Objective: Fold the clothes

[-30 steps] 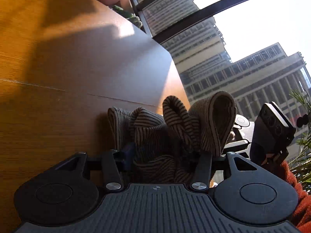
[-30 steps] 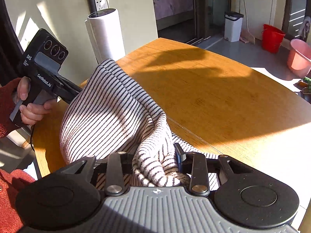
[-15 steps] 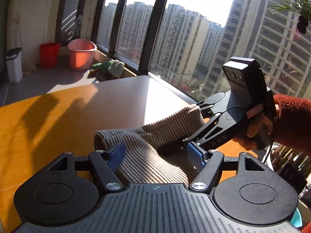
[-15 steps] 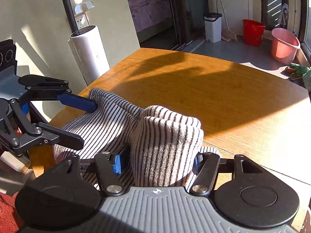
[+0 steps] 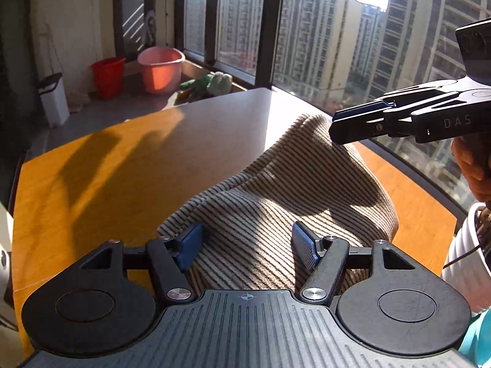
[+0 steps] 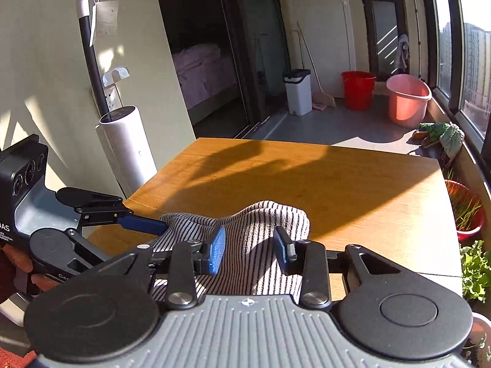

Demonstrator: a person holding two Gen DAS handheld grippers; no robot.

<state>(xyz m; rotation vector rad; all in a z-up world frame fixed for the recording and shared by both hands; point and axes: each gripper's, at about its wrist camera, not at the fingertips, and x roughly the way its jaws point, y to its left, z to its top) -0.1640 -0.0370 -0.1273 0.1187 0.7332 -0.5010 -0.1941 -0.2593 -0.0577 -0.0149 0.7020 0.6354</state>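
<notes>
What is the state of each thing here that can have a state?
left gripper: open, jaws just opening, over the striped garment.
right gripper: jaws just closing, striped garment between them; whether the pads press is unclear.
striped garment: bunched up, not yet folded flat, on the table.
white bin: lid shut.

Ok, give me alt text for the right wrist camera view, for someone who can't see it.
A striped garment lies bunched at the near edge of a wooden table, with the right gripper over it, its jaws apart around a raised fold of cloth. The left gripper reaches in from the left, touching the cloth's edge. Behind are a red bucket and pink basin.
</notes>
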